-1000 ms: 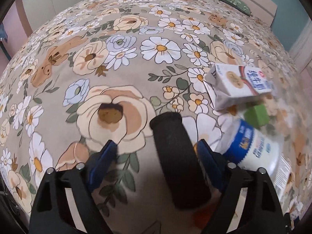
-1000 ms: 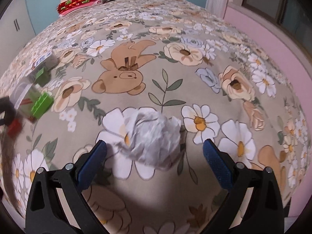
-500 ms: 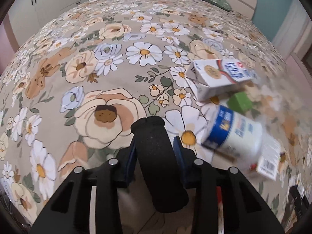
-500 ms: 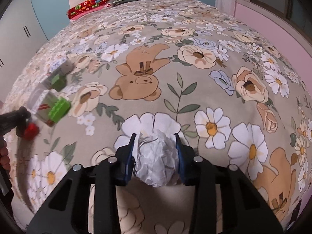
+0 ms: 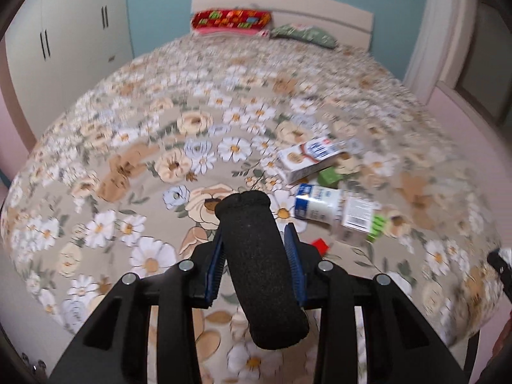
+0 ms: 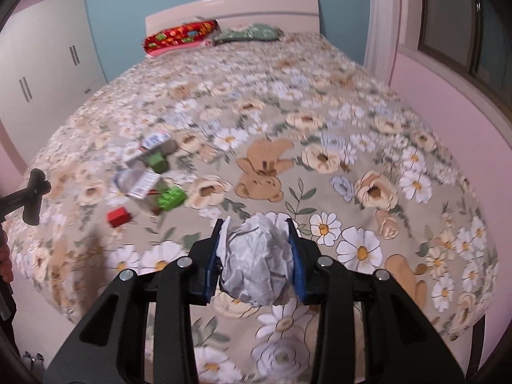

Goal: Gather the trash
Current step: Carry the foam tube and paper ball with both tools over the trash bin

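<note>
Floral bedspread [image 5: 134,166] fills both views, and above it the left gripper [image 5: 256,249] pinches one black foam cylinder [image 5: 259,265] between its blue pads, while the right gripper [image 6: 256,249] clamps one crumpled paper ball [image 6: 256,259] the same way. A second ago both sets of jaws stood wide around these pieces as they lay on the cover; they have since closed on them and lifted them clear, so the headboard and pillows now show. Left on the bed are one milk carton [image 5: 312,158], one white bottle [image 5: 316,203], two green blocks [image 6: 171,196] and one red block [image 6: 119,217], bunched together.
</note>
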Demonstrator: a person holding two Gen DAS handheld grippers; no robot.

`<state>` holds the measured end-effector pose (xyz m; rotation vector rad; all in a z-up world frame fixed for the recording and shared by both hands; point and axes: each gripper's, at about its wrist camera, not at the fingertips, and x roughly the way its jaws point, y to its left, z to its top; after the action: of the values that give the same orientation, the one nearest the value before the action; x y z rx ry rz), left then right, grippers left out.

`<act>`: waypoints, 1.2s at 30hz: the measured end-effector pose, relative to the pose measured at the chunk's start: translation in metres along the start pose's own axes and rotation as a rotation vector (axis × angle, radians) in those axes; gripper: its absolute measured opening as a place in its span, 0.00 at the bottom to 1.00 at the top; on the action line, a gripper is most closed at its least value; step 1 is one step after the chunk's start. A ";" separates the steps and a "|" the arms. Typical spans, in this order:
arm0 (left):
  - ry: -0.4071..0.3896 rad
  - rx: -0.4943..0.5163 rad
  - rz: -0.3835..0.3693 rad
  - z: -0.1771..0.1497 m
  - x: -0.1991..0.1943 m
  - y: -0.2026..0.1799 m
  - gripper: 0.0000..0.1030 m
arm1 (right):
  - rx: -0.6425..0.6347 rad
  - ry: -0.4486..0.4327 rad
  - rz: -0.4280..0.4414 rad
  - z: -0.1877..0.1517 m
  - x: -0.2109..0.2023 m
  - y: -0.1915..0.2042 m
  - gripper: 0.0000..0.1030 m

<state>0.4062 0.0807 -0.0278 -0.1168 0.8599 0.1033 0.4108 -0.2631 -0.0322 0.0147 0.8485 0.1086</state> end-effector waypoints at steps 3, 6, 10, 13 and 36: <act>-0.056 0.044 -0.018 -0.006 -0.044 -0.003 0.37 | -0.023 -0.039 0.014 0.000 -0.037 0.011 0.37; -0.108 0.084 -0.032 -0.014 -0.087 -0.006 0.37 | -0.059 -0.086 0.027 -0.001 -0.077 0.025 0.37; -0.169 0.118 -0.045 -0.027 -0.134 -0.008 0.37 | -0.114 -0.146 0.046 -0.008 -0.127 0.044 0.37; -0.212 0.142 -0.051 -0.040 -0.168 -0.010 0.37 | -0.147 -0.176 0.063 -0.016 -0.156 0.057 0.37; -0.274 0.301 -0.079 -0.136 -0.262 -0.022 0.37 | -0.300 -0.193 0.150 -0.110 -0.248 0.117 0.37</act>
<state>0.1376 0.0275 0.0841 0.1429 0.5883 -0.0838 0.1550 -0.1751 0.0877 -0.1899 0.6313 0.3690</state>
